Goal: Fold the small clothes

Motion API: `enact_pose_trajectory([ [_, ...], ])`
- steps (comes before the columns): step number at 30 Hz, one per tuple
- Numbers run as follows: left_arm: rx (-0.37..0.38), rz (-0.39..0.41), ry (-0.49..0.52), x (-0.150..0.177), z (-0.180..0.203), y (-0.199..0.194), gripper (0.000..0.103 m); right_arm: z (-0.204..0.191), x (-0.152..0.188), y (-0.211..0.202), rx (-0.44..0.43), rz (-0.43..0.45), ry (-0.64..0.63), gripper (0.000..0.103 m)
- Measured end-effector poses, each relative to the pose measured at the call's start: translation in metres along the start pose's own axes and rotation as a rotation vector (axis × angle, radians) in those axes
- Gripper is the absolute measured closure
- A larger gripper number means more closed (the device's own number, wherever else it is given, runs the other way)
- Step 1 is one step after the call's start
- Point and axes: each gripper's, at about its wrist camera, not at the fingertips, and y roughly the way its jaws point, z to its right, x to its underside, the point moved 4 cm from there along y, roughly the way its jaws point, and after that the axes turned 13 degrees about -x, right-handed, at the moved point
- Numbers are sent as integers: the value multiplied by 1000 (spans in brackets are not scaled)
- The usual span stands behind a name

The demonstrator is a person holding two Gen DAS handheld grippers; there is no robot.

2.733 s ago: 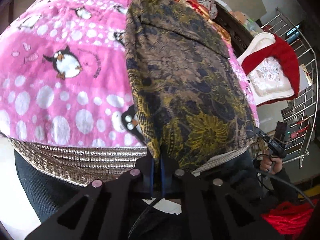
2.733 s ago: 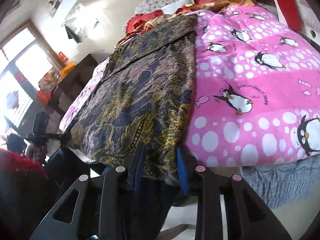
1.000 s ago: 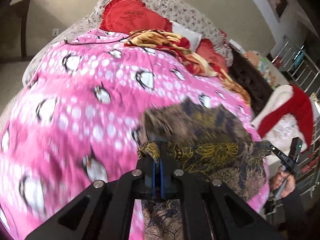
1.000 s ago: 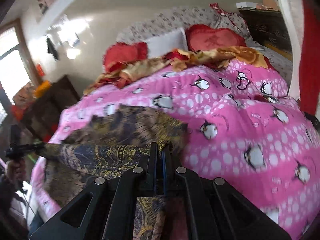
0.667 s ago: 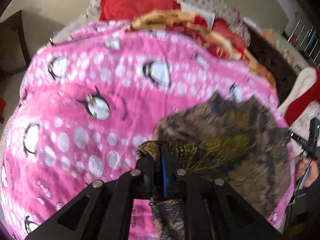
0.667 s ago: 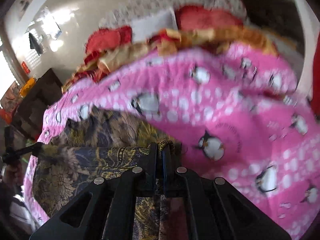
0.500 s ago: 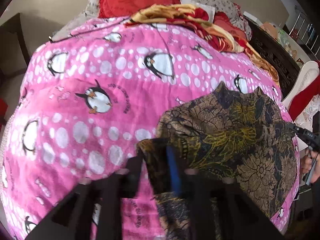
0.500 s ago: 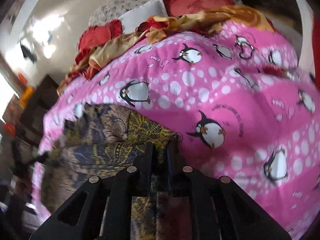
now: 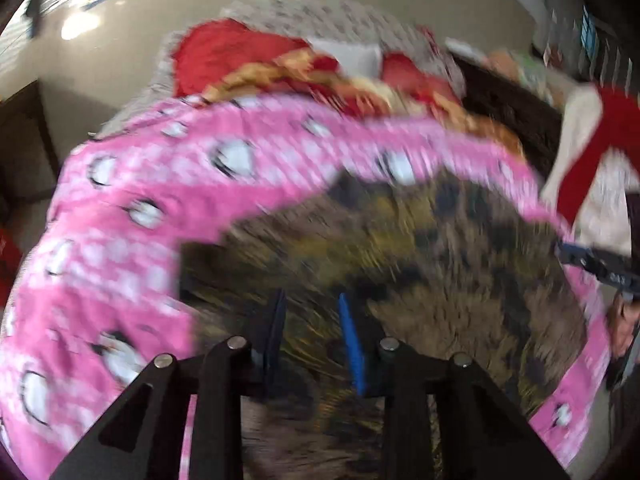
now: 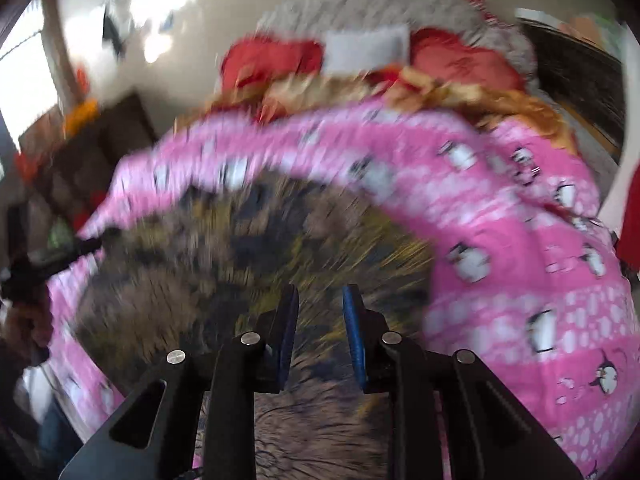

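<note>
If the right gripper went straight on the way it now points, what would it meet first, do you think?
Most likely the dark patterned garment, which lies on the pink penguin blanket directly ahead of the open right gripper; blur leaves depth unclear.

Nothing here can be read. Both views are smeared with motion blur. The pink penguin blanket (image 9: 132, 184) carries small printed marks beside its penguins at the near right in the right wrist view, but they are only faint smudges and no letter comes out. A dark device (image 9: 600, 268) at the far right edge of the left wrist view has a tiny pale marking on it, too small and blurred to tell. The patterned brown and gold cloth (image 9: 420, 264) shows only its floral print, with no label or tag in sight. The red cushions (image 10: 464, 60) at the far end bear a faint design, not legible.
</note>
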Motion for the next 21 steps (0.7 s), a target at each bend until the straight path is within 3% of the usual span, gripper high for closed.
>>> enact_pose_trajectory([
  [2, -79, -90, 31, 17, 4, 31, 76, 8, 14, 32, 142, -125, -36, 70],
  [3, -75, -113, 16, 22, 1, 40, 78, 11, 17, 40, 162, -127, -61, 72],
  [4, -66, -94, -5, 19, -4, 41, 81, 11, 17, 39, 163, -109, -66, 73],
  [6, -71, -130, -22, 12, -7, 44, 82, 18, 8, 39, 152, -101, -23, 75],
  [10, -127, -166, -73, -27, -23, 66, 83, 42, -25, 43, 168, -73, 26, 75],
  [13, -153, -165, -181, -58, -51, 86, 82, 68, -58, 39, 130, 28, 109, 75],
  [17, -278, -139, -326, -79, -99, 88, 77, 89, -80, 21, 149, 139, 189, 73],
  [19, -279, -92, -393, -84, -114, 74, 67, 82, -84, 4, 131, 200, 155, 73],
  [21, -288, -33, -389, -85, -112, 58, 63, 69, -86, -4, 142, 240, 115, 73],
])
